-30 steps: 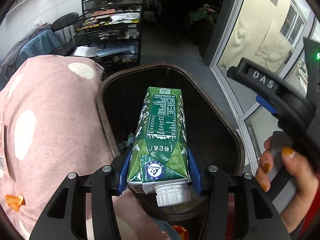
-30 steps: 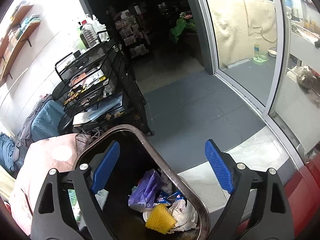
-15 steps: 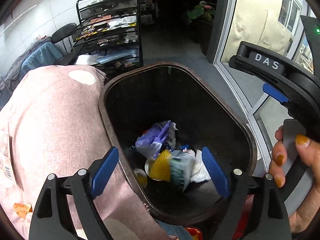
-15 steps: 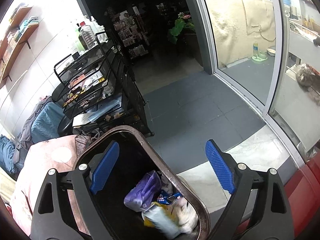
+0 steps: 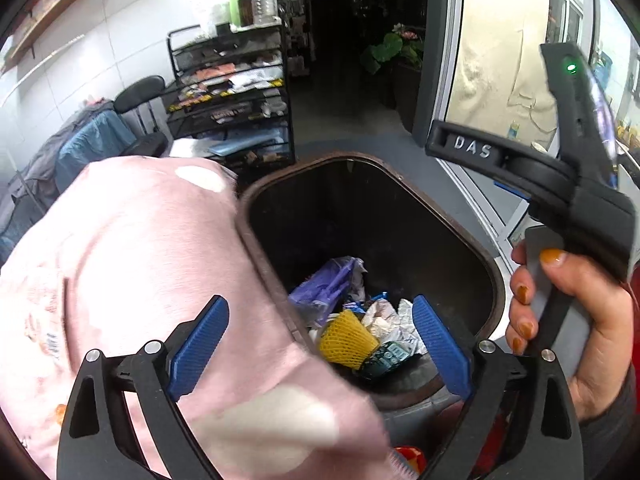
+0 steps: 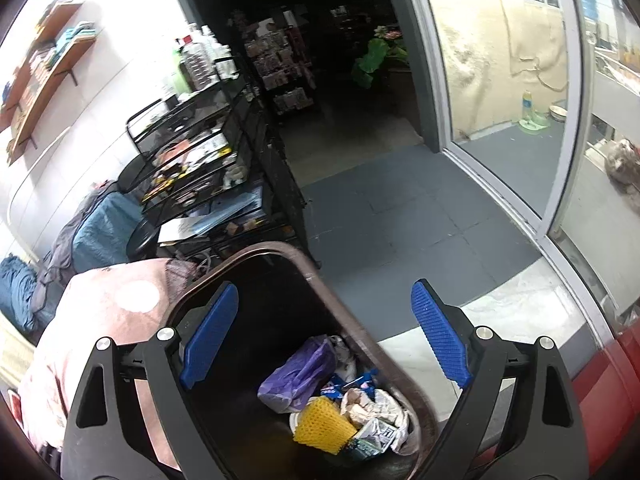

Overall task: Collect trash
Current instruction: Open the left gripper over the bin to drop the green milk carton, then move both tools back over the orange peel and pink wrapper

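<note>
Your left gripper (image 5: pixel 320 344), jaws opening and empty, hovers over the dark oval bin (image 5: pixel 436 204); the green carton (image 5: pixel 386 356) lies inside beside yellow foam netting (image 5: pixel 346 338). Your right gripper (image 6: pixel 320 332) gapes empty.

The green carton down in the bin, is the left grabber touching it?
Apart. The left wrist view shows the green carton lying on the trash at the bottom of the bin, well below the opening left gripper, with nothing between its pads.
</note>
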`<state>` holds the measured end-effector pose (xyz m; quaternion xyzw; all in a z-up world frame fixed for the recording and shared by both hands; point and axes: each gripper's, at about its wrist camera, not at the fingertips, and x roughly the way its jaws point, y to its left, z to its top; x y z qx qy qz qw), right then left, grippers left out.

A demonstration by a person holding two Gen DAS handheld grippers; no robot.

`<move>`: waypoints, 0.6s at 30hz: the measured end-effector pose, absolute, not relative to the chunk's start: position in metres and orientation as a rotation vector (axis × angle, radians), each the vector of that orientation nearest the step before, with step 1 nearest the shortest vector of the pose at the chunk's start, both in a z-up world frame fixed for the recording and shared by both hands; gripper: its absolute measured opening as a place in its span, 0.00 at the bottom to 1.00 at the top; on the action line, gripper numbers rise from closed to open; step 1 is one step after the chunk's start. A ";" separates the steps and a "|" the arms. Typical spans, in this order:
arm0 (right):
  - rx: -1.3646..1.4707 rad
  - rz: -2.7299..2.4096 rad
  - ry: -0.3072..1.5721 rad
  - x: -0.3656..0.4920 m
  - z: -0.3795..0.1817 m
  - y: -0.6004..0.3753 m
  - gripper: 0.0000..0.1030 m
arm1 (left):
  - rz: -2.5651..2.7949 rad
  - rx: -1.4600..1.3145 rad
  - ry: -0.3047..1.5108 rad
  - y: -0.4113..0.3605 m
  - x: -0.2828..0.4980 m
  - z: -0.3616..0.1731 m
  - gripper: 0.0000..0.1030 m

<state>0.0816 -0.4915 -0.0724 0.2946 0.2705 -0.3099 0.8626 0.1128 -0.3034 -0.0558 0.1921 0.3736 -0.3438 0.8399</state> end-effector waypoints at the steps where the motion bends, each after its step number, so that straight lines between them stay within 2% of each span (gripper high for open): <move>1: 0.607 -0.620 0.571 0.084 -0.071 -0.486 0.85 | -0.721 0.401 0.783 -0.296 0.113 -0.053 0.90; 18: 0.424 -0.239 0.623 0.118 -0.053 -0.371 0.85 | -0.405 0.241 0.813 -0.131 0.148 -0.033 0.91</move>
